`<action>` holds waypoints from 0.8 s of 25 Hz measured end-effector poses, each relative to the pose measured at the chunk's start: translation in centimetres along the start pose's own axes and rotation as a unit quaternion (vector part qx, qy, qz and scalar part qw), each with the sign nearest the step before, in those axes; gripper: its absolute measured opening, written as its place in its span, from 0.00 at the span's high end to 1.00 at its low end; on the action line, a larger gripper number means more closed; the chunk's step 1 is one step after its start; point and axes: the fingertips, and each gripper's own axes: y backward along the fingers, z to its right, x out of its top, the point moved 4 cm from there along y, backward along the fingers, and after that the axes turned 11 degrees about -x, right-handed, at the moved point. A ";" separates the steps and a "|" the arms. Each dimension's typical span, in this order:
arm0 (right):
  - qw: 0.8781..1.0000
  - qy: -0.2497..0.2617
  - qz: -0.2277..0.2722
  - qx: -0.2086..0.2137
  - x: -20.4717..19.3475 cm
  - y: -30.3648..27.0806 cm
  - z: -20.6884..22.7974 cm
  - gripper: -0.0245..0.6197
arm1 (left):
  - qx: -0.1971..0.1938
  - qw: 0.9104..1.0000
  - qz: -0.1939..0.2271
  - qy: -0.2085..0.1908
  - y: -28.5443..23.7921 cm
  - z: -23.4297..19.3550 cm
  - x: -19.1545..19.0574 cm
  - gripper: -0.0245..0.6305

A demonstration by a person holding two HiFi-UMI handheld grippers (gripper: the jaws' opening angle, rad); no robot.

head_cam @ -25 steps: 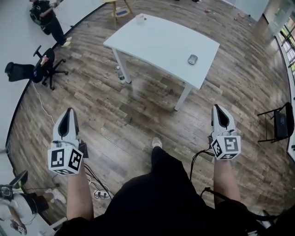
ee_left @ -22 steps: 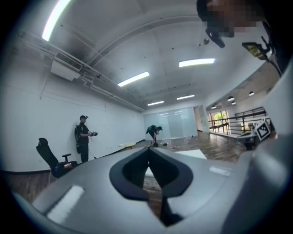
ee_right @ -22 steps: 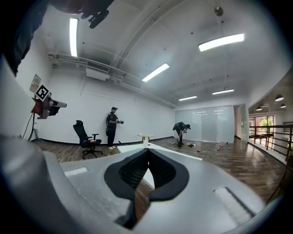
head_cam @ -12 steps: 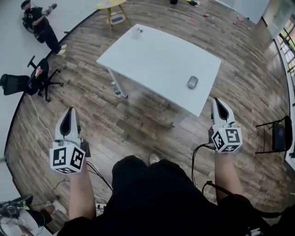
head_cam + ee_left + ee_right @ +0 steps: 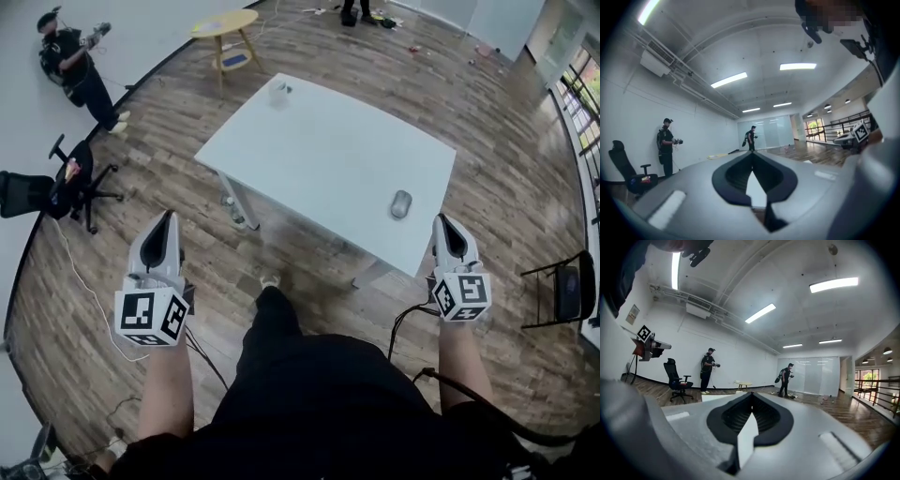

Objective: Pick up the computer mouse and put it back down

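Observation:
A grey computer mouse (image 5: 400, 203) lies on the white table (image 5: 319, 159), near its right front corner. My right gripper (image 5: 447, 225) is shut and empty, held level just short of the table's front edge, a little right of the mouse. My left gripper (image 5: 165, 225) is shut too, over the wood floor left of the table. Both gripper views look level across the room; their jaws meet at the tips, left gripper (image 5: 753, 154) and right gripper (image 5: 751, 395), with nothing between them.
A small clear cup (image 5: 278, 90) stands at the table's far corner. A round yellow side table (image 5: 224, 25) is beyond it. A black office chair (image 5: 56, 184) and a person (image 5: 75, 70) are at the left; a dark folding chair (image 5: 565, 281) is at the right. Cables trail on the floor.
I have walked toward the table: it and the mouse have come nearer in the head view, and both grippers moved forward with me, still shut.

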 end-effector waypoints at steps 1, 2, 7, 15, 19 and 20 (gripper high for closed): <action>1.000 0.004 -0.004 -0.011 -0.2 -0.5 0.2 0.96 | -0.006 1.000 0.005 -0.004 -1.0 -0.7 0.0 0.96; 1.000 0.005 -0.008 -0.023 -0.2 -0.9 0.3 0.96 | -0.010 1.000 0.008 -0.006 -2.0 -1.5 -0.2 0.96; 0.998 0.005 -0.005 -0.055 1.6 -4.3 -1.5 0.96 | -0.054 0.998 0.004 0.010 -9.0 -5.0 -1.4 0.96; 0.989 -0.010 -0.045 -0.144 1.2 -7.2 -3.1 0.96 | -0.163 0.987 -0.001 0.006 -20.7 -9.6 -0.3 0.96; 0.980 -0.018 -0.060 -0.191 1.2 -7.8 -2.8 0.96 | -0.217 0.976 0.015 0.005 -26.2 -9.5 0.6 0.96; 0.977 -0.015 -0.064 -0.202 1.2 -7.7 -2.8 0.96 | -0.230 0.973 0.016 0.008 -27.4 -9.3 0.4 0.96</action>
